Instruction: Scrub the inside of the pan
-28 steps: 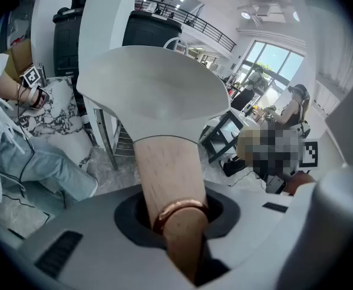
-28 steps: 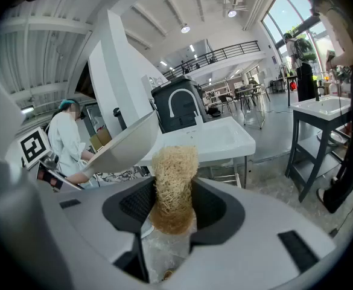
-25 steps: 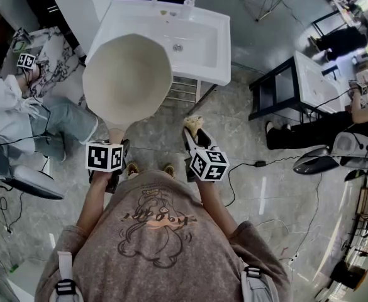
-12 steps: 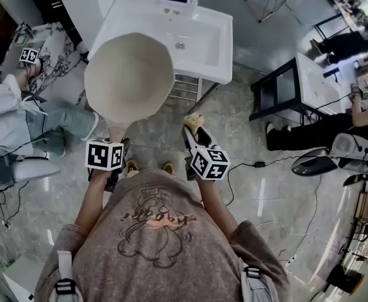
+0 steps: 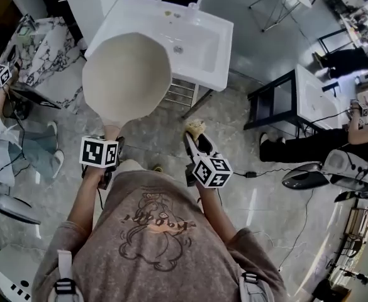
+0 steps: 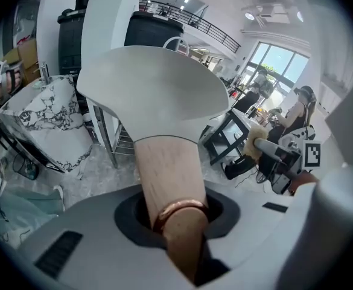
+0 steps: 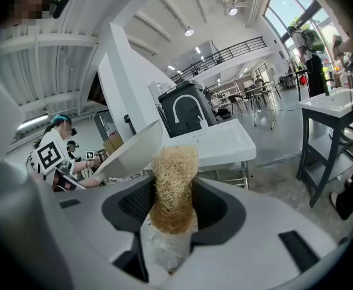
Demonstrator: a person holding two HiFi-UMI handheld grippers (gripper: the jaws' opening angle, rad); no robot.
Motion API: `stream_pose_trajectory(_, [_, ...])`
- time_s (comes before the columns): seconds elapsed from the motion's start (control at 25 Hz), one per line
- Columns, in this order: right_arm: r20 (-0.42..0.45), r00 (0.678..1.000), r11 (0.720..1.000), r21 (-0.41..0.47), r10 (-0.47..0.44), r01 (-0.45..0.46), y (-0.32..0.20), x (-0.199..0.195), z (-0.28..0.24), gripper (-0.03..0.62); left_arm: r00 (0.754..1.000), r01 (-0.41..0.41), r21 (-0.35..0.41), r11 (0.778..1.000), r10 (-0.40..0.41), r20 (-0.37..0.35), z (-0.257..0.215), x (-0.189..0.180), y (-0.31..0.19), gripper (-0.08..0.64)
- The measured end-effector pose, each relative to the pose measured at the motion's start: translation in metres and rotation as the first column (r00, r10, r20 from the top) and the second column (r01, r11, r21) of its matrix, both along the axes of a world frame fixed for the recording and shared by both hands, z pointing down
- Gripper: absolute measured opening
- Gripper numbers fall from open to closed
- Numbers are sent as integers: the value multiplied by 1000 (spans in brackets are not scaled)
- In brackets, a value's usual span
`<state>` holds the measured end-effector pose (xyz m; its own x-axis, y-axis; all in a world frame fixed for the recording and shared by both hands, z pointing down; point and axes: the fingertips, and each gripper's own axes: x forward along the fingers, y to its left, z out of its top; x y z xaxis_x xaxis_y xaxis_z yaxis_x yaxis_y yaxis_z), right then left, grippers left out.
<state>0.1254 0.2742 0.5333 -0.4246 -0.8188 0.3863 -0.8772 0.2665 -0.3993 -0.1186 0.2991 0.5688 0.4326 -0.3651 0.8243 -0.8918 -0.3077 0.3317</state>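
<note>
Left gripper (image 6: 177,222) clamped tight on the pan's wooden handle (image 6: 167,168). Handle runs straight ahead out of the jaws, with the pan (image 5: 127,74) held beyond them, open side up. Right gripper (image 7: 171,222) pinches a straw-coloured scrubber (image 7: 174,180). Pan lies forward and left of it, apart. I judge the scrubber must swing left and inward.

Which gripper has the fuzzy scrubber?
The right gripper: its jaws pinch the tan fibrous scrubber; the left gripper holds the wooden handle of the cream pan.

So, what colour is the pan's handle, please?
The handle is pale wood with a copper ring, clearest in the left gripper view.
</note>
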Motion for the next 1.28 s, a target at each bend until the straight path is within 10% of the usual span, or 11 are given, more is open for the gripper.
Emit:
stream_pose_trajectory(0.4, [-4,1000,1000,13,-28,28,-32,29,8,206,999,38,13,999,-38,-29,6,25,-42,101])
stream_pose_trajectory(1.28, [13,1000,997,79,-1,0,-239,2,-29,206,979,-204,-84,975,204,-3,18,15,-223,103])
